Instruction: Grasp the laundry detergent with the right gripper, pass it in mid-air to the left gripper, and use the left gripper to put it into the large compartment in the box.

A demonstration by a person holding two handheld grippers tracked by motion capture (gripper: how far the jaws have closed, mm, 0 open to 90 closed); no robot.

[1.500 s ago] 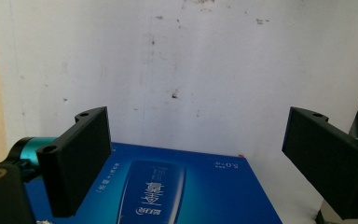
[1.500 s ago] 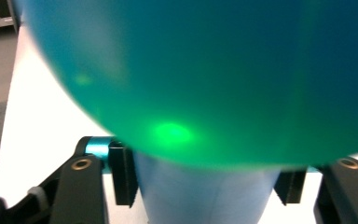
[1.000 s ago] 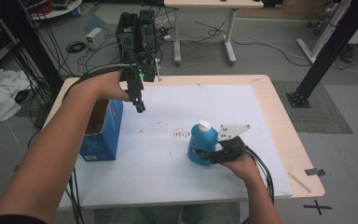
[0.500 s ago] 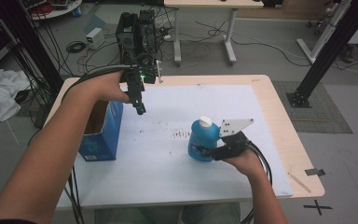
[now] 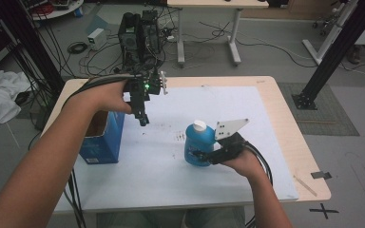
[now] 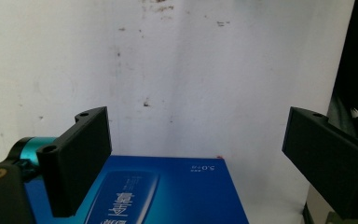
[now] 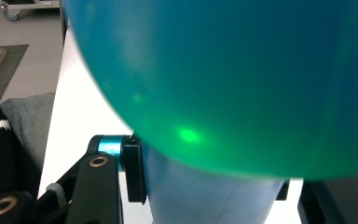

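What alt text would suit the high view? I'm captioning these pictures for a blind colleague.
A person's right gripper is clamped on a blue bottle with a white cap, standing on a white sheet that covers a table. The left gripper is held in the air, jaws apart, near an open blue box at the sheet's left edge.

translucent blue bottle (image 5: 198, 147) with white cap (image 5: 199, 125), blue box (image 5: 100, 140) with white lettering, black tongs (image 5: 144, 119), white table cover (image 5: 171, 180)
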